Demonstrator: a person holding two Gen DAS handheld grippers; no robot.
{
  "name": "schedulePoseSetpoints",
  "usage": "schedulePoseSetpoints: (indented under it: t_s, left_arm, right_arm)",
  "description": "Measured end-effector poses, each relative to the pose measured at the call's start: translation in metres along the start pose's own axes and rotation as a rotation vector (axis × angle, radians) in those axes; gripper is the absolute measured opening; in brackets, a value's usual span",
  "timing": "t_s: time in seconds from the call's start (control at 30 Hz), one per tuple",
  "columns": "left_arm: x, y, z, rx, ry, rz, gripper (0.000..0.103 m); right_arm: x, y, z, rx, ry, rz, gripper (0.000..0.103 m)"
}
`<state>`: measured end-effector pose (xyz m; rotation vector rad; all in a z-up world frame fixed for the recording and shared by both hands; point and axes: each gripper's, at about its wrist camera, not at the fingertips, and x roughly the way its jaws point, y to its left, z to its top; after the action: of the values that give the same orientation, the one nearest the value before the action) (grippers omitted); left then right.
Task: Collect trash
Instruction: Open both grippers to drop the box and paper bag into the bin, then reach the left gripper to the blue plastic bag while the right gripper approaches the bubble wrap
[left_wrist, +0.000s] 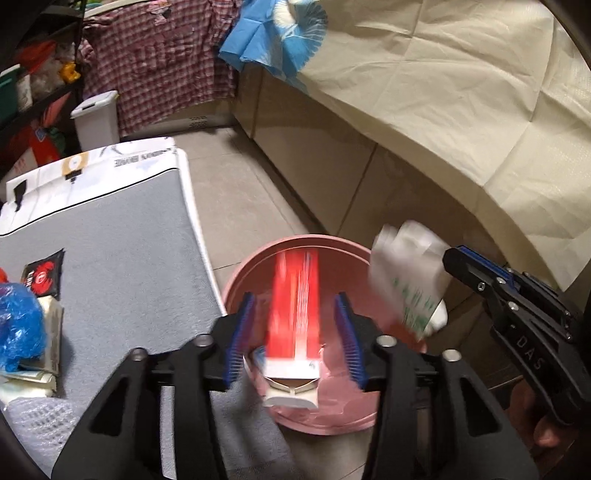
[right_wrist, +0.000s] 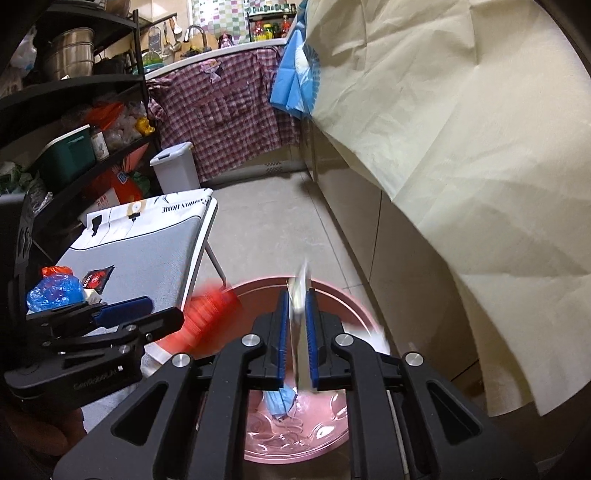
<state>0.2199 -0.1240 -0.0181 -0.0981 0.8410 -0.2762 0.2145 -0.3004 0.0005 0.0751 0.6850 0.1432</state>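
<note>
Both over round pink plastic bin (left_wrist: 343, 247) on floor, for straight drops. Left gripper (left_wrist: 295, 332) jaws wide; blurred red-white carton (left_wrist: 295, 295) between, apparently released, falling in. Right gripper (right_wrist: 297, 332) jaws narrow, pinching crumpled white-green paper wrapper (left_wrist: 410, 280) above rim. More trash on grey-covered bench (left_wrist: 129, 266).

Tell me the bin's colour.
Pink; the bin shows best in the left wrist view.

A checked pink shirt (right_wrist: 225, 114) hangs over the far counter, a blue cloth (right_wrist: 295, 74) beside it. A small white bin (right_wrist: 175, 166) stands on the tiled floor (right_wrist: 280, 229) near black shelves (right_wrist: 70, 92).
</note>
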Motion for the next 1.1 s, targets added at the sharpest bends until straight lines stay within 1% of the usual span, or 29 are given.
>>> schedulePoseSetpoints:
  t_s: [0.07, 0.13, 0.43, 0.63, 0.9, 1.1]
  left_arm:
    - [-0.001, 0.003, -0.002, -0.012, 0.003, -0.011, 0.046]
    - [-0.005, 0.005, -0.004, -0.014, -0.003, -0.008, 0.046]
    - [-0.035, 0.015, -0.010, -0.007, -0.038, -0.002, 0.046]
    - [-0.069, 0.026, -0.015, -0.009, -0.077, 0.008, 0.046]
    - [-0.116, 0.044, -0.021, -0.036, -0.126, 0.006, 0.046]
    - [-0.155, 0.071, -0.022, -0.053, -0.176, 0.016, 0.045]
  right_arm:
    - [0.002, 0.000, -0.001, -0.001, 0.005, -0.007, 0.029]
    - [0.001, 0.002, -0.001, -0.006, 0.001, -0.007, 0.032]
    - [0.002, 0.004, -0.001, -0.020, 0.003, -0.009, 0.032]
    - [-0.001, 0.010, -0.003, -0.047, -0.005, -0.016, 0.032]
    - [-0.015, 0.027, -0.005, -0.100, -0.033, -0.009, 0.032]
    - [-0.026, 0.041, -0.006, -0.124, -0.045, 0.002, 0.032]
